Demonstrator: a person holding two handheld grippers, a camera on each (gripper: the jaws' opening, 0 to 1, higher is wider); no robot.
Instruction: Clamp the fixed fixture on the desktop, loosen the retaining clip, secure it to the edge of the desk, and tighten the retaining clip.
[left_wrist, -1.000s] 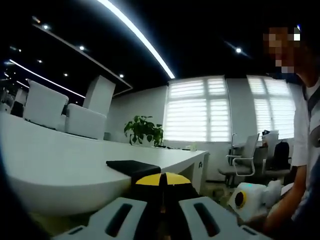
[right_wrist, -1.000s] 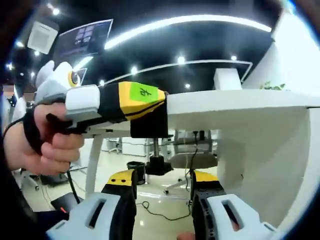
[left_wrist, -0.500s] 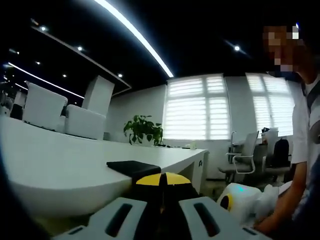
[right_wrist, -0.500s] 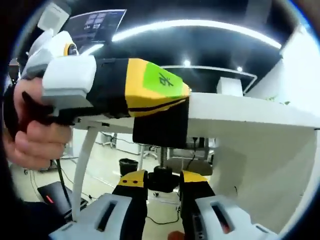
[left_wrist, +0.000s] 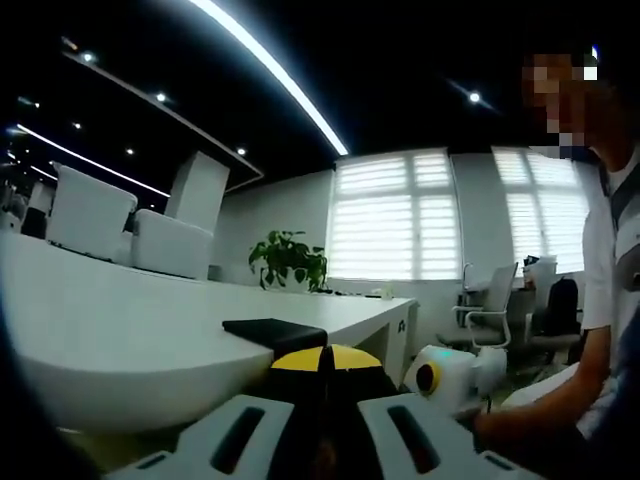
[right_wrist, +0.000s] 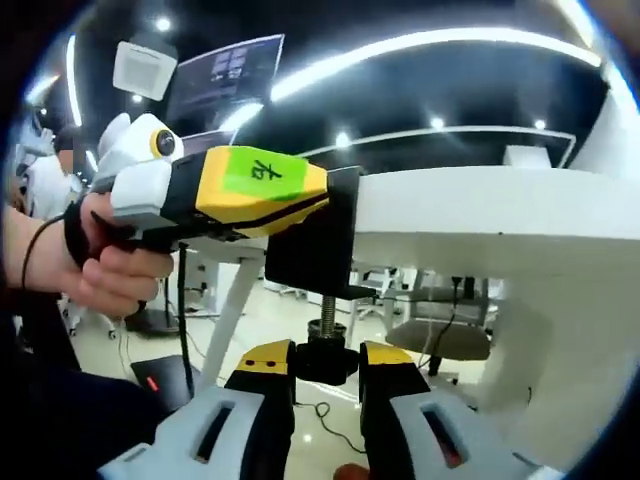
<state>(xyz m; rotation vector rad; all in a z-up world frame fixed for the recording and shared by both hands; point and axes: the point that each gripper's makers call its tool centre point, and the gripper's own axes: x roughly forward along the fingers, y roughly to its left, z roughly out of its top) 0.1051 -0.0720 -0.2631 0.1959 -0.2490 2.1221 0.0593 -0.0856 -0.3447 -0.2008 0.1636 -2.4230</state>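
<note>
Right gripper view: the white desk (right_wrist: 480, 205) edge runs across the frame, and the black fixture (right_wrist: 312, 245) sits clamped on that edge, its screw hanging below. Your left gripper (right_wrist: 325, 195), held in your hand (right_wrist: 105, 270), is clenched on the fixture's side. Your right gripper (right_wrist: 325, 365) has its jaws pressed against the black knob (right_wrist: 325, 360) at the screw's foot, same grip as half a second ago. Left gripper view: the fixture's flat top (left_wrist: 275, 332) lies on the desk (left_wrist: 120, 330); your right gripper (left_wrist: 450, 375) has come in closer than a second back.
</note>
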